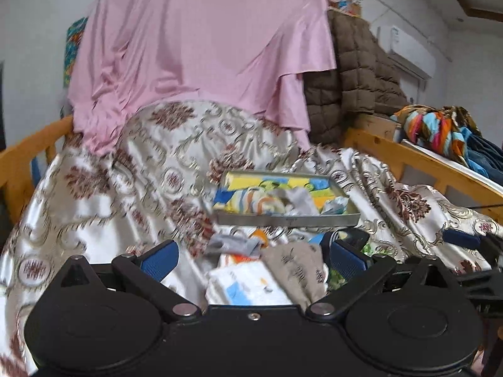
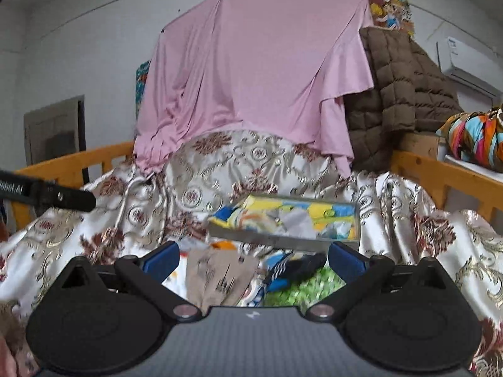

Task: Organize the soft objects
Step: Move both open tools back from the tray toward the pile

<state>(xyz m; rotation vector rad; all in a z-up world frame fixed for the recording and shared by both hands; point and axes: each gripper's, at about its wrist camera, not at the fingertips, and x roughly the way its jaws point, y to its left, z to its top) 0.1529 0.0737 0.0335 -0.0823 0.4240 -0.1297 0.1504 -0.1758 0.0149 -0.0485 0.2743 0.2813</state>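
Left gripper [image 1: 251, 259] sits low in the frame, jaws spread wide, nothing between the blue pads [image 1: 158, 260] — directly ahead of it, bottom centre, lies the loose pile of small cloths: a white printed cloth [image 1: 248, 286] nearest, a beige patterned sock [image 1: 298, 270] just right of it running roughly away from the claw, a grey sock [image 1: 234, 245] a little beyond lying crosswise. Right gripper [image 2: 253, 260] likewise gaping and empty; in its view the beige patterned sock sits left of centre between the pads, a dark blue striped sock [image 2: 295, 268] right of centre with its long axis left-right, green speckled cloth [image 2: 301, 289] under it. Judgement: beige sock is about centred for the left claw and off to the left for the right claw, so the left hand looks nearer and better lined up; the dark sock suits the right. Beyond the pile, mid-frame, a grey tray [image 1: 283, 218] tilted on the patterned bedspread [image 1: 94, 194], already holding several folded colourful cloths — likely the destination, straight ahead and slightly right of both claws. Far back, upper frame, a pink sheet [image 1: 201, 40] hangs, brown quilted jacket [image 1: 352, 72] to its right. Views are motion-blurred.
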